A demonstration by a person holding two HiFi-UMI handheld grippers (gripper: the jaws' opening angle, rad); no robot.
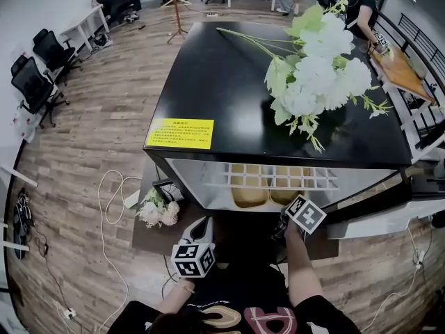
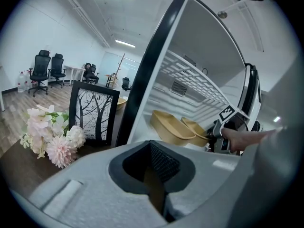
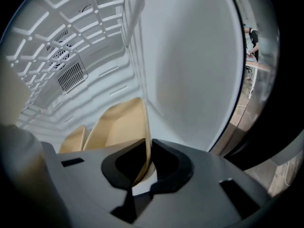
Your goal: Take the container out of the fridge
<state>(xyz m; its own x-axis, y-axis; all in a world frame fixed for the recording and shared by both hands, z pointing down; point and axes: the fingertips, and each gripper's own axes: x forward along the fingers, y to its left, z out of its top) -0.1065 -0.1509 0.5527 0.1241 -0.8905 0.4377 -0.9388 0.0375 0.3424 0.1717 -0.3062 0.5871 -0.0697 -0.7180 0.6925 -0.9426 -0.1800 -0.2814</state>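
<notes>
The fridge [image 1: 208, 179] stands open, and two tan containers lie side by side on its shelf. The left container [image 1: 248, 188] [image 2: 172, 126] lies free. My right gripper [image 1: 288, 206] [image 3: 145, 167] reaches into the fridge and is shut on the thin rim of the right container [image 1: 286, 188] [image 3: 118, 122], which stands edge-on between the pads. The other container [image 3: 73, 139] shows behind it. My left gripper [image 1: 201, 228] [image 2: 154, 175] hangs outside the fridge, below and left of the opening, shut with nothing in it. The right gripper [image 2: 219, 133] also shows at the right container [image 2: 199, 127].
White flowers [image 1: 316, 75] and a yellow label [image 1: 179, 133] lie on the black fridge top. A pink flower bunch [image 1: 158, 211] [image 2: 50, 134] and a framed tree picture [image 2: 92, 113] stand on the floor at the left. The open door [image 1: 379, 214] juts out at the right. Cables [image 1: 104, 207] trail over the floor.
</notes>
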